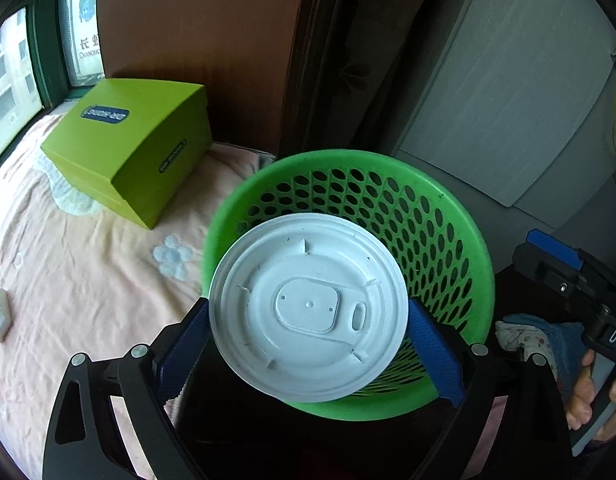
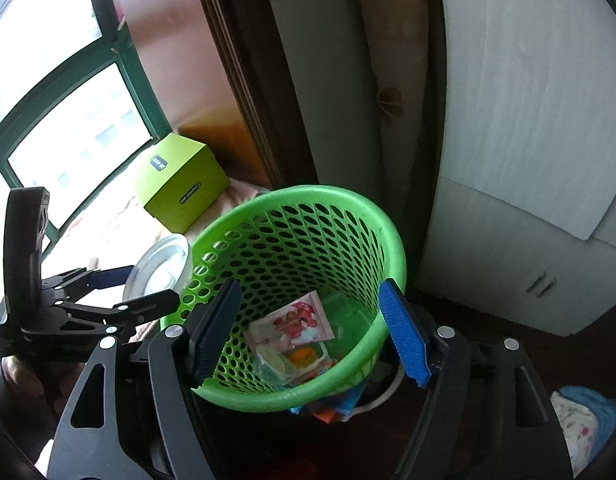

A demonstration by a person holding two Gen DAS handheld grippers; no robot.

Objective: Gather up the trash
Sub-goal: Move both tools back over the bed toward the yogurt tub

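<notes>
A round white plastic lid (image 1: pixel 300 264) is clamped edge to edge between the blue pads of my left gripper (image 1: pixel 308 320), which is shut on it. The lid hangs tilted over the near rim of a green perforated basket (image 1: pixel 347 158). In the right wrist view my right gripper (image 2: pixel 309 286) stands open above the same basket (image 2: pixel 308 192), with nothing between its pads. Printed wrappers (image 2: pixel 296 324) lie on the basket's bottom. The left gripper (image 2: pixel 152 280) with the lid (image 2: pixel 160 264) shows just left of the basket rim.
A lime-green box (image 1: pixel 128 140) sits on the pink bedsheet (image 1: pixel 68 280) near the window. A small pale object (image 1: pixel 0 316) lies at the bed's left edge. A grey cabinet (image 2: pixel 507 240) and a dark wooden frame stand behind the basket. A cloth bundle (image 1: pixel 527 336) lies to the right.
</notes>
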